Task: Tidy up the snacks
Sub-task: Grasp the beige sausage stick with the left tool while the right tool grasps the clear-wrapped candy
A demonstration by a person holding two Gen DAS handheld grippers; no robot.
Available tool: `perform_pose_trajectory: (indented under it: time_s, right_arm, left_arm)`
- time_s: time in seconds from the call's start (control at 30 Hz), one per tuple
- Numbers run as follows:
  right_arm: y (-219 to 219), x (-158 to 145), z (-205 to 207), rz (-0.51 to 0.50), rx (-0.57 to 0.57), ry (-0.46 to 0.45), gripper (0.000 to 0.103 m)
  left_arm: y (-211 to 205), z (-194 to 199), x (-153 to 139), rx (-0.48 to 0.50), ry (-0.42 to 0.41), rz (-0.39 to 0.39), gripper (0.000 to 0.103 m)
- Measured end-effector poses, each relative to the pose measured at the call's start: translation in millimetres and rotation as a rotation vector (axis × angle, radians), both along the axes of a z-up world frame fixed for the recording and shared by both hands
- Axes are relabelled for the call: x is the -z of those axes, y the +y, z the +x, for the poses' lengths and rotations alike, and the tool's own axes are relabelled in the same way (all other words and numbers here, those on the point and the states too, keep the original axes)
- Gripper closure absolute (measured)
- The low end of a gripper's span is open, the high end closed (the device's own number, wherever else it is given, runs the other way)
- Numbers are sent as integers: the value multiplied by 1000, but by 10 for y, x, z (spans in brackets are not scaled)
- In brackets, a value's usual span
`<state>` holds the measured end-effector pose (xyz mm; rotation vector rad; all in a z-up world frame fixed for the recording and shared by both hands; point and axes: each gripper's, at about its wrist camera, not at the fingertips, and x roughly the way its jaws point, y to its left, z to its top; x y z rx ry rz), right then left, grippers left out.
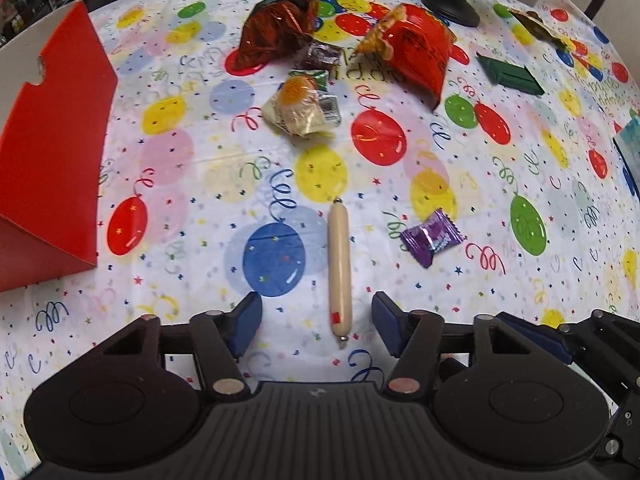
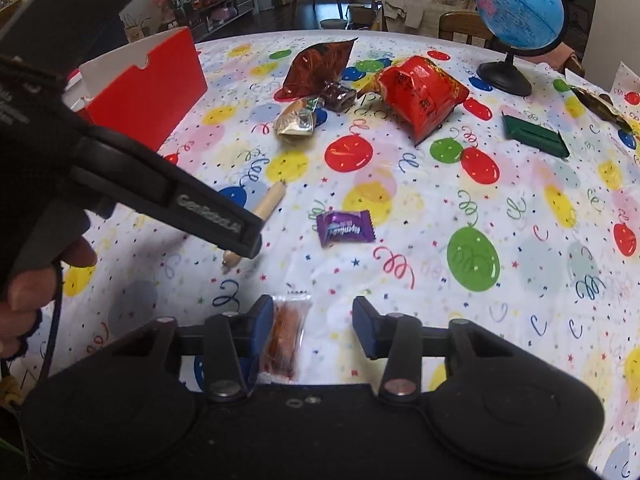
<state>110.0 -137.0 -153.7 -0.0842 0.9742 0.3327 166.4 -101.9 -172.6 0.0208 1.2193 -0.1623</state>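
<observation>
Where shelves line the room, a balloon-print tablecloth (image 2: pixel 460 208) under snacks.

- tablecloth (image 1: pixel 200 168): white, with red, yellow, blue, green and pink balloons, curly streamers, confetti dots
- box (image 1: pixel 52 160) at cloth's left edge: red outside, white inside
- sausage (image 1: pixel 339 268) mid-cloth: beige, small red mark at one end
- candy (image 1: pixel 432 236) right of sausage: purple wrapper, white lettering
- bag (image 1: pixel 416 52) beyond candy: red, yellow torn edge
- pouch (image 1: pixel 280 28) left of bag: brown-red foil
- carton (image 1: pixel 510 74) right of bag: dark green
- globe (image 2: pixel 520 4) far side of cloth: blue, black stand
- packet (image 2: pixel 285 336) near edge: clear, orange contents
- pads (image 1: pixel 248 324): blue on black grippers
</observation>
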Motion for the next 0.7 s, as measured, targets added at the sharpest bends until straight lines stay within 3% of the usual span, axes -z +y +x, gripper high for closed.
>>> perform_pose_trajectory:
  time_s: [0.2,0.5,0.6,0.7]
  right_arm:
    - [5,27,-36,9,-23,14,70]
    - [101,44,-71,-1,-71,16,80]
    - [122,85,-68,-12,-74,31,87]
    - [82,79,-64,-5,-46,26,88]
  left_arm:
    - [-52,-5,20,18,-8,-10,58]
    - [-2,2,21,-3,-24,19,90]
    - [22,3,23,-8,-24,6,91]
    - [64,3,21,-25,-18,-3,91]
